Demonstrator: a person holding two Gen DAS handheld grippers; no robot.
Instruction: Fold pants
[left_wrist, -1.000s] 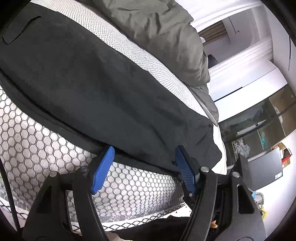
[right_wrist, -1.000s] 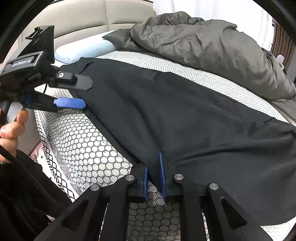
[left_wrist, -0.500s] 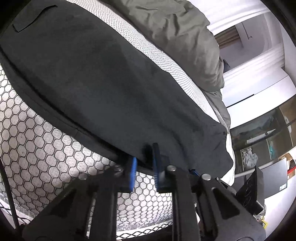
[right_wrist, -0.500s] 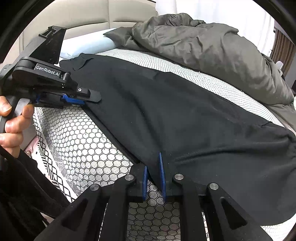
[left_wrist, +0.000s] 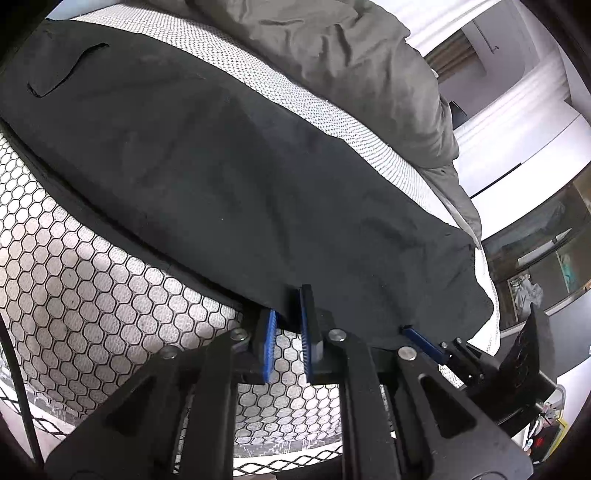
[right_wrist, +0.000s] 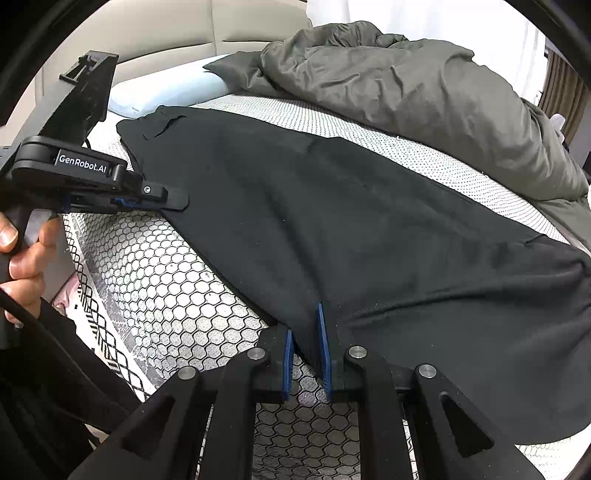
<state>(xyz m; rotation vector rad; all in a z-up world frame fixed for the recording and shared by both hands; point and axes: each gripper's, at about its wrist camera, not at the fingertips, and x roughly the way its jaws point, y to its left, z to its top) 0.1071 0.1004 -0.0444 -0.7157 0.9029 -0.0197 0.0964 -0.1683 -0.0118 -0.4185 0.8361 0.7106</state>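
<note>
Pants (right_wrist: 332, 229), black, soft & limp, were spread flat on bed (right_wrist: 155, 280) w/ near edge pinched by left gripper (left_wrist: 288, 325) & right gripper (right_wrist: 306, 347), both clamped on cloth; sag was judged likely when lifted.

Rumpled grey duvet (right_wrist: 424, 110), pale blue pillow (right_wrist: 166, 92), honeycomb-patterned mattress (right_wrist: 166, 280), perhaps a headboard (right_wrist: 177, 33)

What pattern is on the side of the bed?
Black honeycomb hexagons on white mattress side, best in left wrist view.
</note>
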